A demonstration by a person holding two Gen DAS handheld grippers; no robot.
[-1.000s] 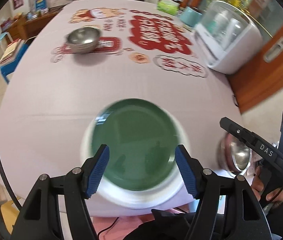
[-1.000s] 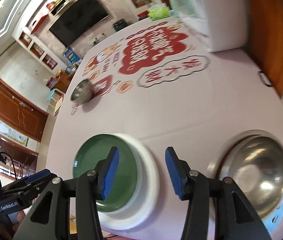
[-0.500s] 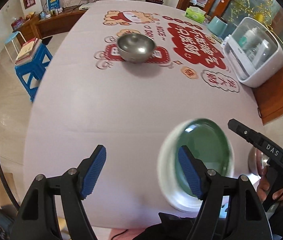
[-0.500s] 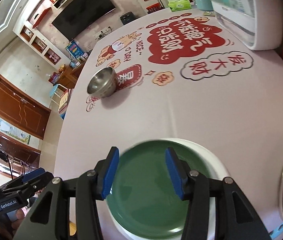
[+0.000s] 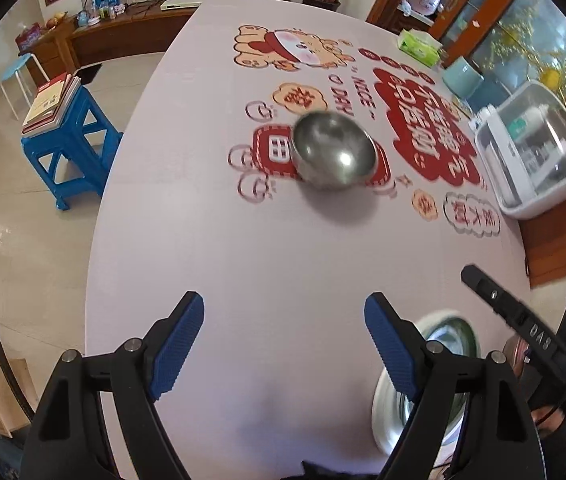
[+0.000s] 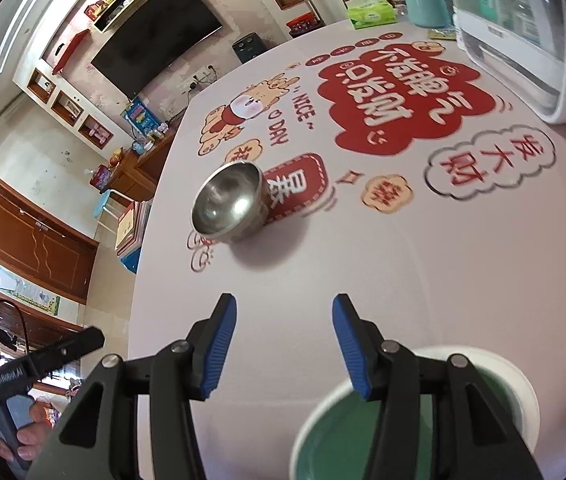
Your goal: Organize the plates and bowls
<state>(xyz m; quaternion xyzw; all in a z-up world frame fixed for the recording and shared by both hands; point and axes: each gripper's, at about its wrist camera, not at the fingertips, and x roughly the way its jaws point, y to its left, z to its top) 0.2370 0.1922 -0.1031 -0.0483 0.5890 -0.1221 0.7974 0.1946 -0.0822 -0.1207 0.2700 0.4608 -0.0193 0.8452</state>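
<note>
A small steel bowl stands upright on the printed tablecloth, well ahead of both grippers. My left gripper hovers over bare cloth, its jaws opening with nothing between them. A green plate lies on a white plate near the table's front edge; in the left wrist view the green plate shows low right, behind my right finger. My right gripper is open and empty, left of the plates. A sliver of a larger steel bowl shows past them.
A white lidded appliance sits at the table's right side, with a teal canister and a green tissue box behind it. A blue stool with books stands left of the table.
Both grippers have swung left, away from the stacked plates and the large steel bowl. The small bowl now lies nearer ahead. The left jaws have widened.
</note>
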